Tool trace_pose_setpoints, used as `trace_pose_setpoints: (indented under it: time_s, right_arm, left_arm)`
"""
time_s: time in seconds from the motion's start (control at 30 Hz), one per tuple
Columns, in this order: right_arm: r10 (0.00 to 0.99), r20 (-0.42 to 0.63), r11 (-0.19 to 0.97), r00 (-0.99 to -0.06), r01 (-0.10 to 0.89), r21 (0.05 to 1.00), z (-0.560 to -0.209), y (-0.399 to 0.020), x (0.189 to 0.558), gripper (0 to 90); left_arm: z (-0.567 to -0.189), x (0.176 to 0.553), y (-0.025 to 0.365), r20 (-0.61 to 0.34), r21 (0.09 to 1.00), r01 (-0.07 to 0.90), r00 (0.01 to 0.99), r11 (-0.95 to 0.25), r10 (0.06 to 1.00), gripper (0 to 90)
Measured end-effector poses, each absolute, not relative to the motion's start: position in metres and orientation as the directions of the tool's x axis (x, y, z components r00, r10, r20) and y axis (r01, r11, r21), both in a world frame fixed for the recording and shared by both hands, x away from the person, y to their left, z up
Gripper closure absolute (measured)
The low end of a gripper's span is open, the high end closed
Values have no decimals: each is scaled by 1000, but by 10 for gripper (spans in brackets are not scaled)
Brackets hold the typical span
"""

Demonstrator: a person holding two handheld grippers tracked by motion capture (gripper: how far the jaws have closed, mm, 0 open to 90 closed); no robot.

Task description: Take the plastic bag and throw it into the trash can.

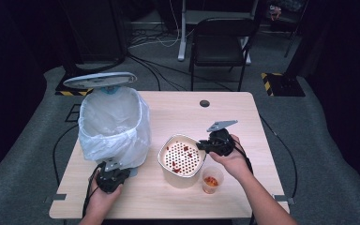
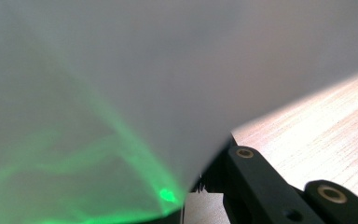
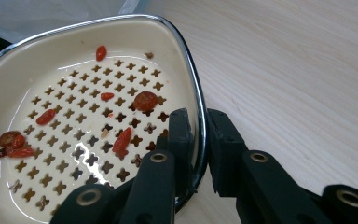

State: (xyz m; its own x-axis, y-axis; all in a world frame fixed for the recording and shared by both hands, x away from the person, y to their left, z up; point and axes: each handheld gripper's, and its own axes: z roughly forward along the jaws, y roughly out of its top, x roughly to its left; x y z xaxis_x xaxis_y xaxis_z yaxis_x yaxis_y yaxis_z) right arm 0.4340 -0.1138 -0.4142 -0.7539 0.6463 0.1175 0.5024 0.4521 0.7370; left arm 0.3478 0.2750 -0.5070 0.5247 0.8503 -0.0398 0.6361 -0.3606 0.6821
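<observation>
L gripper (image 1: pixel 108 179) near front-left table (image 1: pixel 178 110) edge, jaws clamped on white bag (image 1: pixel 115 124) lining bin; R gripper (image 1: pixel 205 145) clamped on strainer bowl (image 1: pixel 182 160) rim, mid-table, plastic cup (image 1: pixel 211 180) just beside, toward front edge.

Worktop (image 1: pixel 178 112): pale wood grain, matt. Strainer bowl (image 3: pixel 74 126): glossy cream glaze or plastic, perforated floor, shiny metal rim, wet sheen. Bin liner (image 1: pixel 115 124): thin translucent white plastic, crinkled. Cup (image 1: pixel 212 180): clear plastic. Tongs: matt black plastic.
</observation>
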Motion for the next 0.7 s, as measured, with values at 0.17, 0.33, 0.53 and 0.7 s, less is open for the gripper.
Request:
trace_pose_setpoints:
  time_s: [0.17,0.33,0.53,0.7]
  right_arm:
    - [660,115,411,-742,485,772,-411,-119,425,576]
    - [671,112,380,-733,470,796,-405,-129,413,481]
    - [685,120,357,-718,475,805,-403,-142,402,400]
    - [691,127,331,-712,468,819,-402,-151,392,317]
  left_arm:
    - [-507,348,275,-41,683,637,524,-359,851,883]
    - [-507,348,275,-42,683,637,523,-357,852,883]
    - [-507,348,275,-43,683,638,520,-355,853,883]
    - [-507,348,275,-41,682,636,525,-360,850,883]
